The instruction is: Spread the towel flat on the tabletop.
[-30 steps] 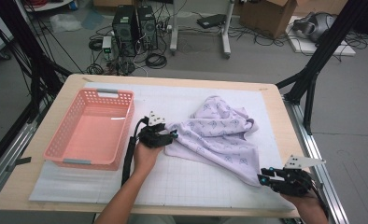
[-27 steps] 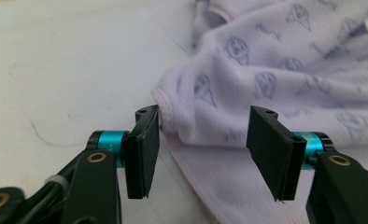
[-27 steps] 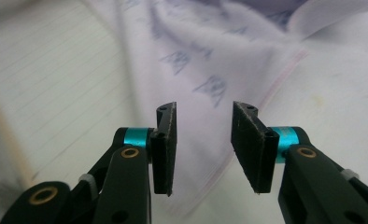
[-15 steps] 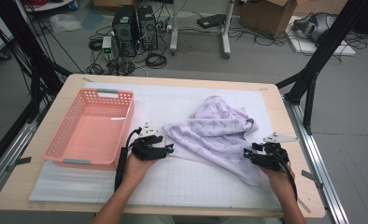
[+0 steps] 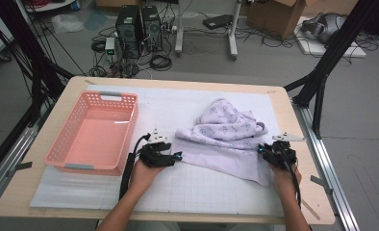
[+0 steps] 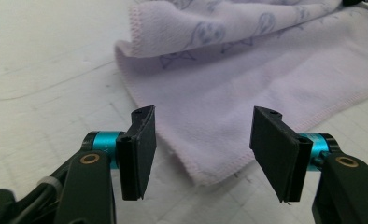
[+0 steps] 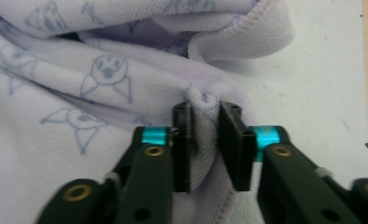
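Tabletop towel (image 5: 226, 139) between right tool (image 5: 270, 153) pads

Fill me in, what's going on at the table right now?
A person is working a lilac printed towel on the white mat with tongs in each hand. The right tongs have just been closing and now pinch a bunched fold at the towel's right edge. The left tongs stand open at the towel's near left corner, which lies between the jaws but is not gripped yet. The pink basket sits to the left with nothing in it.
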